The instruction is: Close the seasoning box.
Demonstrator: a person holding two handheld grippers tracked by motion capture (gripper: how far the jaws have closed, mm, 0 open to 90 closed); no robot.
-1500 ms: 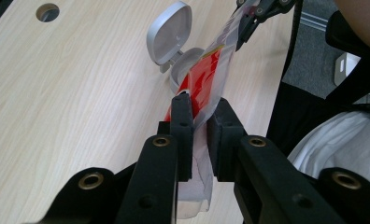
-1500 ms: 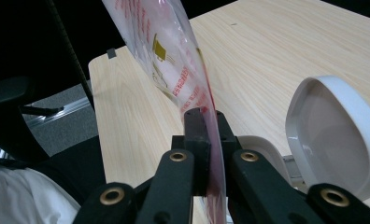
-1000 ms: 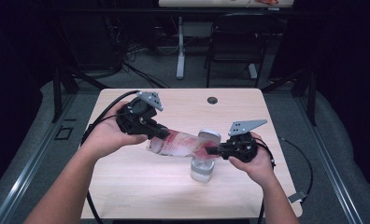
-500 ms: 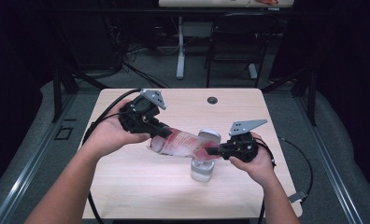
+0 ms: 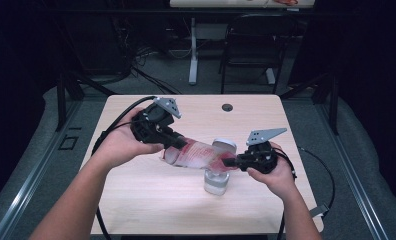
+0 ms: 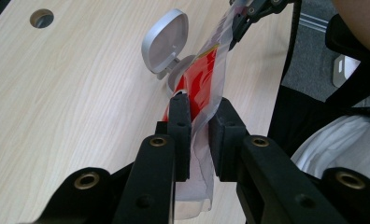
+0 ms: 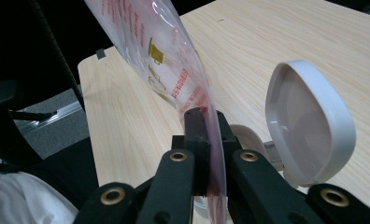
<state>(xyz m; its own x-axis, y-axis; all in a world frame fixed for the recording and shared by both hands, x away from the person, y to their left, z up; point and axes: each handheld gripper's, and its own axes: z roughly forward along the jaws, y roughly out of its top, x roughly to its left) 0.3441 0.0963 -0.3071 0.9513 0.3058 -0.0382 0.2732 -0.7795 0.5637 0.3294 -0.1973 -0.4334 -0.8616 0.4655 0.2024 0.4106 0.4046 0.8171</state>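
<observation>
Left hand-held gripper (image 5: 172,145) loosened slightly; both pinch the pouch (image 5: 196,154), stretched left-right.

Your clear plastic bag (image 5: 196,155) with red print hangs stretched and tilted above the small clear jar (image 5: 216,181), its low end right over the jar's mouth. The jar stands upright, grey hinged lid (image 5: 224,145) flipped open, just behind the bag's low end.

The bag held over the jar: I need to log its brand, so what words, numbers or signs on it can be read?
None can be read.
Plastic bag: rows of red print and a small gold emblem, seen through the film and too blurred to read.
Jar lid: plain, no marking.
</observation>
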